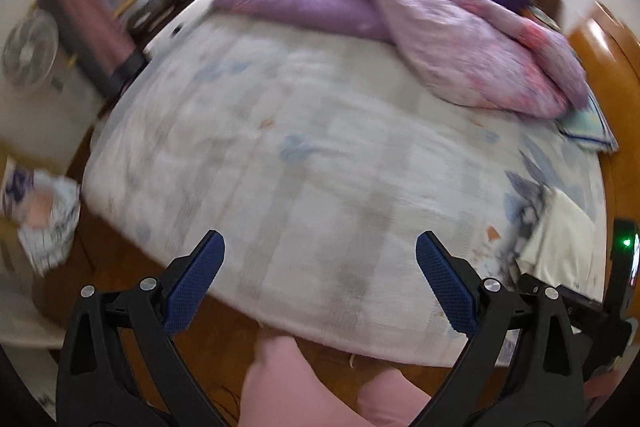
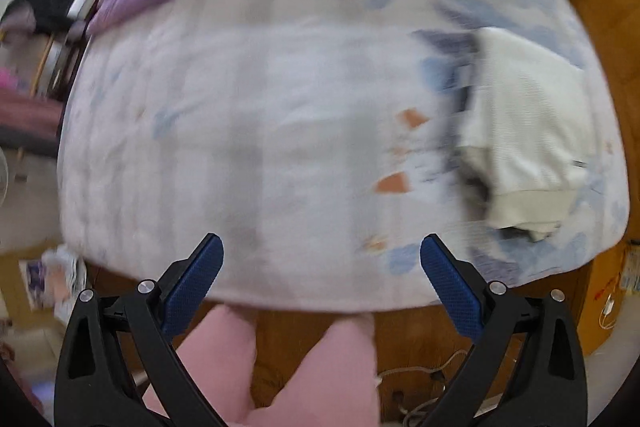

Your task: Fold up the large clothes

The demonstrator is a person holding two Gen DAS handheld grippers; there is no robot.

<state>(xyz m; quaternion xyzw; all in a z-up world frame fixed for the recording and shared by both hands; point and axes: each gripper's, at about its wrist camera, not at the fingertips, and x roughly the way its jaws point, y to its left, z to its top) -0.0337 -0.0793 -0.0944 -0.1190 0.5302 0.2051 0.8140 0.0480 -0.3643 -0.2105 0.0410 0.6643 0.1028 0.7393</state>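
Two sets of blue-padded black tongs, left (image 1: 320,247) and right (image 2: 321,249), both spread and empty, folded cream knit garment (image 2: 524,131) on pale patterned bed (image 2: 280,107) at right, crumpled lilac quilt (image 1: 400,15) heaped beyond, pink-clad legs (image 2: 280,367) below.

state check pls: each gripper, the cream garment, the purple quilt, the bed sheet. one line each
left gripper: open, holding nothing, above the bed's near edge.
right gripper: open, holding nothing, above the bed's near edge.
cream garment: folded, lying flat on the bed's right side, ribbed hem toward the camera.
purple quilt: bunched in a heap at the far end of the bed.
bed sheet: spread over the mattress, mostly smooth; frames blurred.
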